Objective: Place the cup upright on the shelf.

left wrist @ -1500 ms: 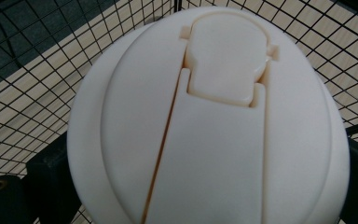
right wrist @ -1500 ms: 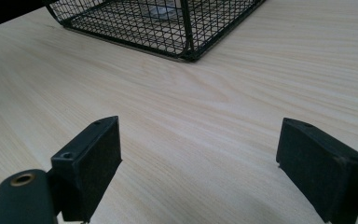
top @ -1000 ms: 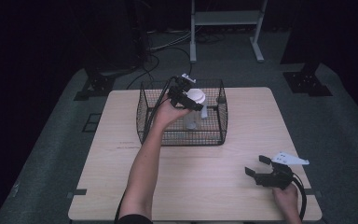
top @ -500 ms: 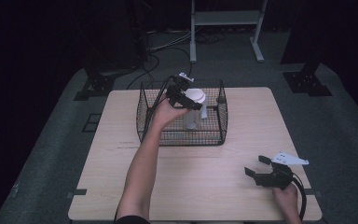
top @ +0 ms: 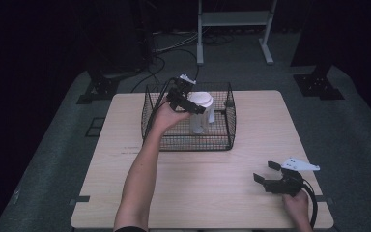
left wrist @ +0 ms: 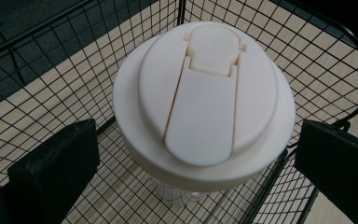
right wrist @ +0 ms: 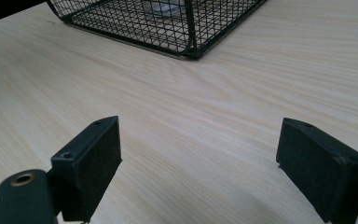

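A rectangular light wood-grain table is standing on a grey carpeted floor that is fading into near-black surroundings. Beyond the table's far edge, a pale grey metal frame stand is resting on the floor, with loose black cables trailing beside it. Black flat-footed stand bases are sitting near the far corners; the uprights above them are possibly tripods, being lost in shadow.

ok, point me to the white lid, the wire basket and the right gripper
white lid (left wrist: 204,100), left gripper view, on its flip tab.
wire basket (top: 191,142), high view, on its near wall.
right gripper (top: 265,172), high view, midway between its open jaws.
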Demonstrator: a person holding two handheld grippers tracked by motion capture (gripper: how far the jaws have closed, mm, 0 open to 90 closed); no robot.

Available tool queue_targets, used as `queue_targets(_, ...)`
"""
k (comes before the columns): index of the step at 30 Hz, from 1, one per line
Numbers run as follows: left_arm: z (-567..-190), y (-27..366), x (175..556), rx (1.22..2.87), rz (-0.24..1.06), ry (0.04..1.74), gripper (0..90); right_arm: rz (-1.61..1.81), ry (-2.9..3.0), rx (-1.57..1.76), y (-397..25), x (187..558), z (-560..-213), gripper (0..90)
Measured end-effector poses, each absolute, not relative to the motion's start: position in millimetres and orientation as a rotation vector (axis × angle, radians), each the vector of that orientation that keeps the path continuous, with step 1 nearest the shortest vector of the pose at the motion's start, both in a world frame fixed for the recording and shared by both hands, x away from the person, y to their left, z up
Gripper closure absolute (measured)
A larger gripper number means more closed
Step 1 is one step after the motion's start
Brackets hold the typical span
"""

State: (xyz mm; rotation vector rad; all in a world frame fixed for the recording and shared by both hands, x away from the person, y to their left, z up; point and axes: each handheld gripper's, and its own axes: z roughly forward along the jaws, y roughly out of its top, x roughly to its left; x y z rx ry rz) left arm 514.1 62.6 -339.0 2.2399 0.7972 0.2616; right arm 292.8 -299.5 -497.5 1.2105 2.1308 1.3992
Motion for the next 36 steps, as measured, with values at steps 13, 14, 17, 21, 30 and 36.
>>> queue_targets(13, -337, 77, 501, 2.245, 0.276, 0.789, 0.0, 1.397, 2.129, 1.207, -299, 293, -498, 12.9)
queue_targets(14, -337, 78, 501, 2.246, 0.274, 0.79, 0.0, 1.397, 2.129, 1.207, -299, 293, -498, 12.9)
queue_targets(17, -338, 83, 499, 2.243, 0.276, 0.8, 0.0, 1.395, 2.129, 1.206, -299, 292, -498, 12.9)
queue_targets(21, -339, 92, 494, 2.237, 0.283, 0.806, 0.0, 1.394, 2.129, 1.206, -299, 292, -498, 12.9)
queue_targets(30, -339, 112, 483, 2.226, 0.307, 0.818, 0.0, 1.384, 2.131, 1.206, -299, 293, -498, 12.9)
queue_targets(36, -341, 125, 475, 2.224, 0.305, 0.821, 0.0, 1.382, 2.127, 1.209, -299, 293, -498, 12.9)
